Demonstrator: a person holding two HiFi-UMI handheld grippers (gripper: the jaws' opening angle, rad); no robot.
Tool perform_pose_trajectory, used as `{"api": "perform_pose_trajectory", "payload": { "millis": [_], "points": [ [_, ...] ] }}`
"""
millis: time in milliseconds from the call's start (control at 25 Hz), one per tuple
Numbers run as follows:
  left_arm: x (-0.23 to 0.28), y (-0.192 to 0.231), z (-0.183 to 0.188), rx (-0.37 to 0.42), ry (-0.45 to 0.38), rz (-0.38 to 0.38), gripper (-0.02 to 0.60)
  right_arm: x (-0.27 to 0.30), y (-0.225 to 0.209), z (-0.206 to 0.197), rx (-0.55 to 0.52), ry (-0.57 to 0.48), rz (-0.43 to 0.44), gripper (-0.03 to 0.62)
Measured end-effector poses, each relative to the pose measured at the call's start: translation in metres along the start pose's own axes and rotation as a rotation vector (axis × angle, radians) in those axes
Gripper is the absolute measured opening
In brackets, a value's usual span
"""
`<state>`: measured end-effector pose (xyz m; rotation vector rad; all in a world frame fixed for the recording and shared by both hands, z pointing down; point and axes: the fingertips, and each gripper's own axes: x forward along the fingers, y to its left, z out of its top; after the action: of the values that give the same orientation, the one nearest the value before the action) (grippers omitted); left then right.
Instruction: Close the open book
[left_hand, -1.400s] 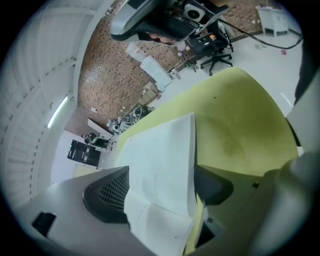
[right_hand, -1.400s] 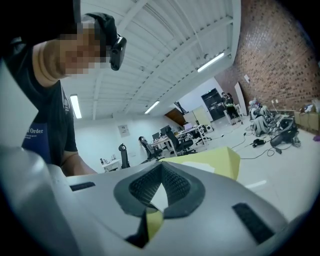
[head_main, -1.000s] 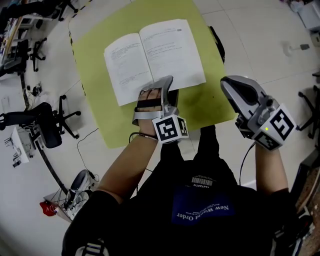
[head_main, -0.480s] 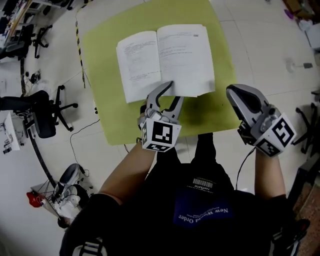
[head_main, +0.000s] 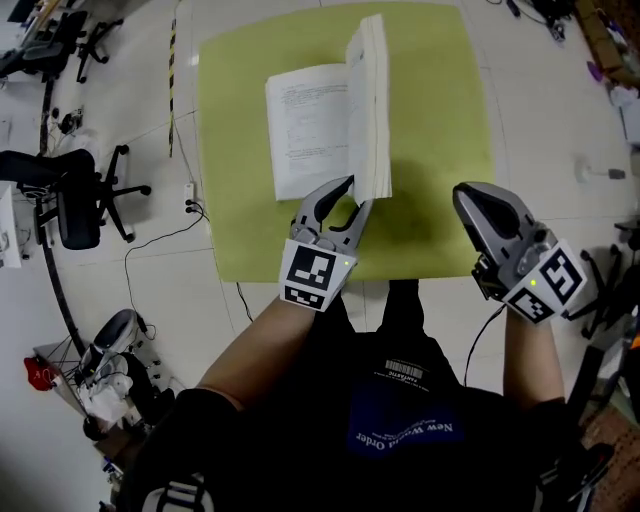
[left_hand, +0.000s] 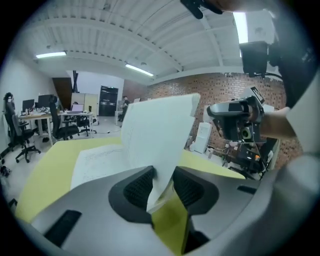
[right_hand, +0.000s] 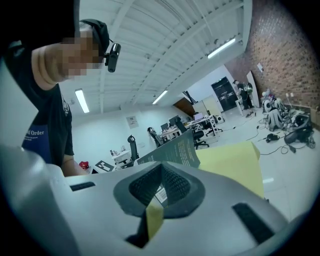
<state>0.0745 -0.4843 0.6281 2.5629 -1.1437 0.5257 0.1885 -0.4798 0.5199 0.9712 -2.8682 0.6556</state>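
Book (head_main: 320, 122) half open: right half upright, left pages flat.

Book (head_main: 312, 135) on table (head_main: 440, 120) — (chair (head_main: 75, 205) left)

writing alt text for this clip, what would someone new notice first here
The white book in the middle of the yellow-green table draws the eye, because its right half stands upright while the left half lies flat. The left tool is closing around the raised half's near corner. The right tool hangs shut and empty to the right, by the table's near edge.
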Motion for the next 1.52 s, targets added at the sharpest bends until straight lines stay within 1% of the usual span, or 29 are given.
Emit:
{"api": "perform_pose_trajectory", "payload": {
  "millis": [80,120,160,200,240,280,320,360,520,680,760,960,1040,1160,1320,1440,1520],
  "points": [
    [-0.008,0.009,-0.004,0.0,0.018,0.028,0.137,0.011,0.007,0.001,-0.007,0.01,0.016,-0.015],
    [-0.012,0.017,-0.008,-0.018,0.032,0.049,0.137,0.017,0.01,0.001,-0.01,0.017,0.024,-0.015],
    [-0.017,0.027,-0.016,-0.061,0.051,0.073,0.147,0.022,0.013,0.001,-0.013,0.024,0.032,-0.015],
    [-0.021,0.038,-0.026,-0.131,0.075,0.093,0.173,0.027,0.016,0.0,-0.016,0.031,0.039,-0.015],
    [-0.025,0.05,-0.039,-0.218,0.097,0.103,0.203,0.032,0.019,-0.001,-0.018,0.038,0.046,-0.015],
    [-0.028,0.059,-0.049,-0.3,0.11,0.101,0.231,0.036,0.022,-0.002,-0.021,0.046,0.052,-0.015],
    [-0.03,0.066,-0.056,-0.362,0.113,0.093,0.238,0.042,0.026,-0.003,-0.024,0.056,0.06,-0.015],
    [-0.033,0.07,-0.059,-0.401,0.11,0.084,0.238,0.049,0.03,-0.004,-0.028,0.07,0.068,-0.015],
    [-0.043,0.092,-0.063,-0.506,0.069,0.048,0.238,0.089,0.051,-0.011,-0.036,0.11,0.082,-0.015],
    [-0.049,0.101,-0.064,-0.675,0.024,0.018,0.236,0.111,0.064,-0.018,-0.045,0.142,0.104,-0.015],
    [-0.054,0.101,-0.066,-0.734,0.016,0.006,0.236,0.119,0.07,-0.018,-0.048,0.15,0.115,-0.015],
    [-0.074,0.11,-0.078,-0.796,0.028,0.018,0.236,0.14,0.083,-0.018,-0.06,0.162,0.141,-0.015],
    [-0.084,0.117,-0.083,-0.805,0.034,0.034,0.236,0.145,0.087,-0.015,-0.06,0.158,0.142,-0.015],
    [-0.101,0.13,-0.087,-0.765,0.039,0.068,0.236,0.151,0.09,-0.01,-0.054,0.144,0.13,-0.015],
    [-0.133,0.156,-0.083,-0.742,0.009,0.128,0.236,0.157,0.092,-0.004,-0.056,0.131,0.125,-0.015],
    [-0.155,0.172,-0.064,-0.678,-0.039,0.166,0.236,0.16,0.093,0.004,-0.064,0.119,0.132,-0.015],
    [-0.168,0.175,-0.045,-0.624,-0.082,0.168,0.236,0.158,0.095,0.01,-0.068,0.112,0.131,-0.015]
  ]
}}
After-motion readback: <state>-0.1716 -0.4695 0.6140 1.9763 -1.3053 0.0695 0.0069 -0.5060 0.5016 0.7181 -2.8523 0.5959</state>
